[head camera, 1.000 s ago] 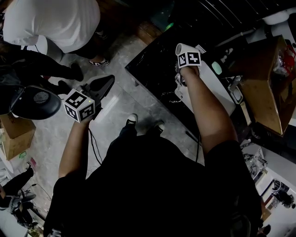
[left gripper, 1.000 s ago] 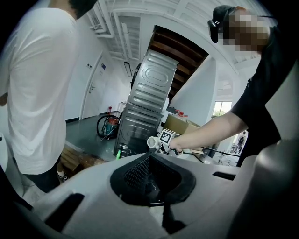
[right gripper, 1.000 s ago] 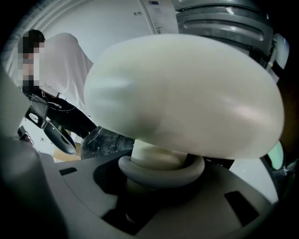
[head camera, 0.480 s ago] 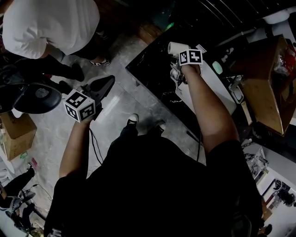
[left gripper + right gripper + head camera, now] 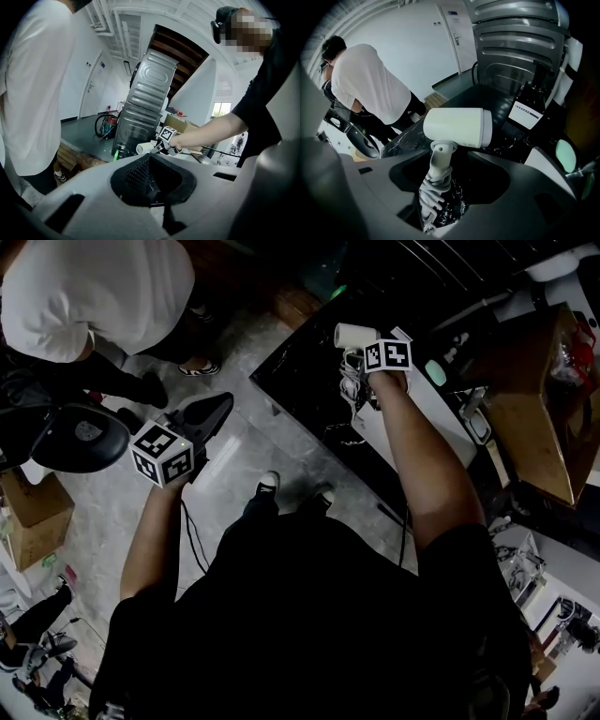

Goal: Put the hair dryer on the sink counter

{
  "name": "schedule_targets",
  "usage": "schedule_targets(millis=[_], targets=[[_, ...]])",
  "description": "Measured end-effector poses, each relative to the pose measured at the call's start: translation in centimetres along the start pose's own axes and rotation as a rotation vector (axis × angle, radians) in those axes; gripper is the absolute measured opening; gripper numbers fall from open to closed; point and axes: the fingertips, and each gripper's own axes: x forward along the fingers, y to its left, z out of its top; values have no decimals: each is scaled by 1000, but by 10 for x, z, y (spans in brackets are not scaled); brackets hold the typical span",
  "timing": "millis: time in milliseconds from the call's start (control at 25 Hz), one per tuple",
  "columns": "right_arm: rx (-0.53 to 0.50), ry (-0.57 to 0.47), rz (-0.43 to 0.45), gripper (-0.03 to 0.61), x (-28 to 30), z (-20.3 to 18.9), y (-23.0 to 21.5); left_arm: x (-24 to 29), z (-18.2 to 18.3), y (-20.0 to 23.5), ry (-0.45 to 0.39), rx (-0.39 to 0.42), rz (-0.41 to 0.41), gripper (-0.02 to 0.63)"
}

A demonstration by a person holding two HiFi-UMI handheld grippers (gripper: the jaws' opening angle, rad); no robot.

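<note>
Hair dryer [image 5: 457, 127] is left on desk [image 5: 309, 381] between right gripper [image 5: 440, 185] jaws, just opened wide for release; left gripper [image 5: 221, 403] jaws are shut, idle.

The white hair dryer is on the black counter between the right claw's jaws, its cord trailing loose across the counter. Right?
Not quite: the cord is wound round the handle of the hair dryer, not trailing loose; the right gripper view shows it. The rest holds: the dryer is on the black counter, between the jaws of the right claw, which have just been opening.
</note>
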Motion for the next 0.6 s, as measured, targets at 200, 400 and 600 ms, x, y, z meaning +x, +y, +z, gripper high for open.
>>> schedule_targets(millis=[200, 400, 600], targets=[[16, -8, -5, 241, -6, -5, -5, 3, 0, -5, 1, 7, -11, 14], [22, -18, -6, 241, -14, -9, -8, 6, 1, -12, 5, 15, -24, 14], [31, -45, -9, 241, -30, -10, -10, 8, 6, -20, -3, 29, -33, 14]])
